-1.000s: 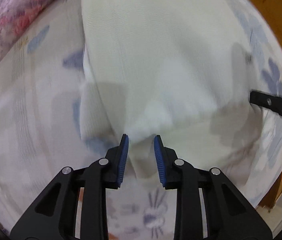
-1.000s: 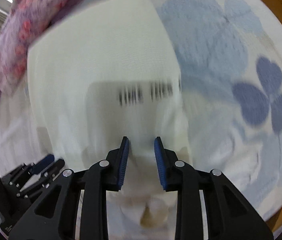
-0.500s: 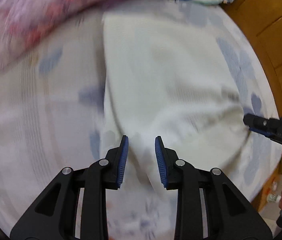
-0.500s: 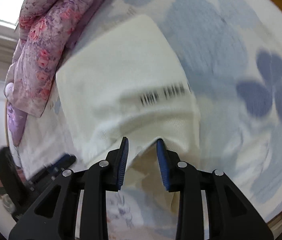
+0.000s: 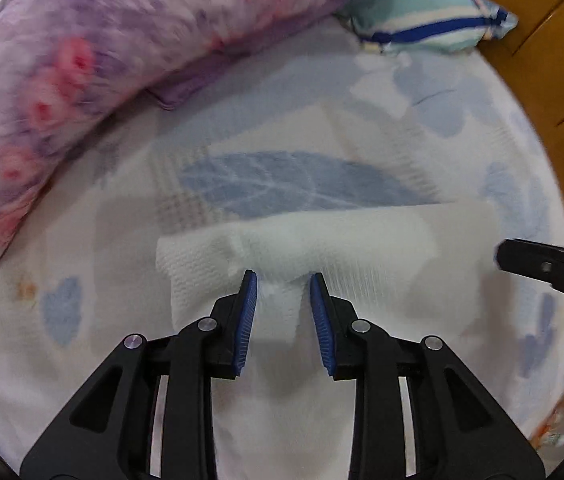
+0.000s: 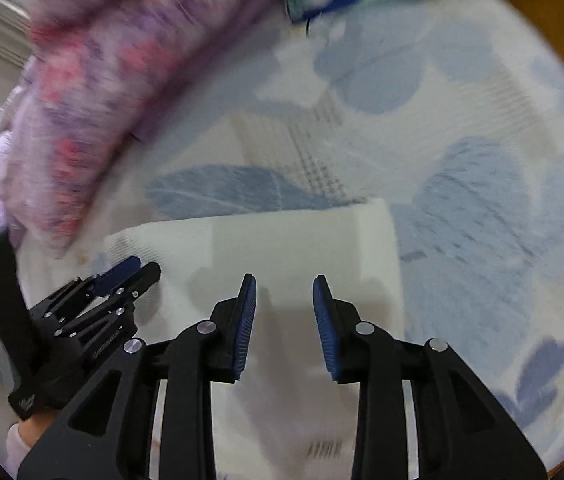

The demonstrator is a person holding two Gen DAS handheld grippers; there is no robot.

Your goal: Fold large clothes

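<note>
Both tongs hold the white garment low in the frame: the left tongs pinch a bunched fold, while the right tongs are closing, cloth between the jaws, though pad contact is unclear. It lies on the flowered bed doubled into a broad band, so folding looks partly done; narrower folds likely remain.

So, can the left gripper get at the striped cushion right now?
Probably not freely: the left gripper is clamped on the white garment, and the striped cushion lies far across the bedsheet. Nothing blocks the way otherwise.
</note>
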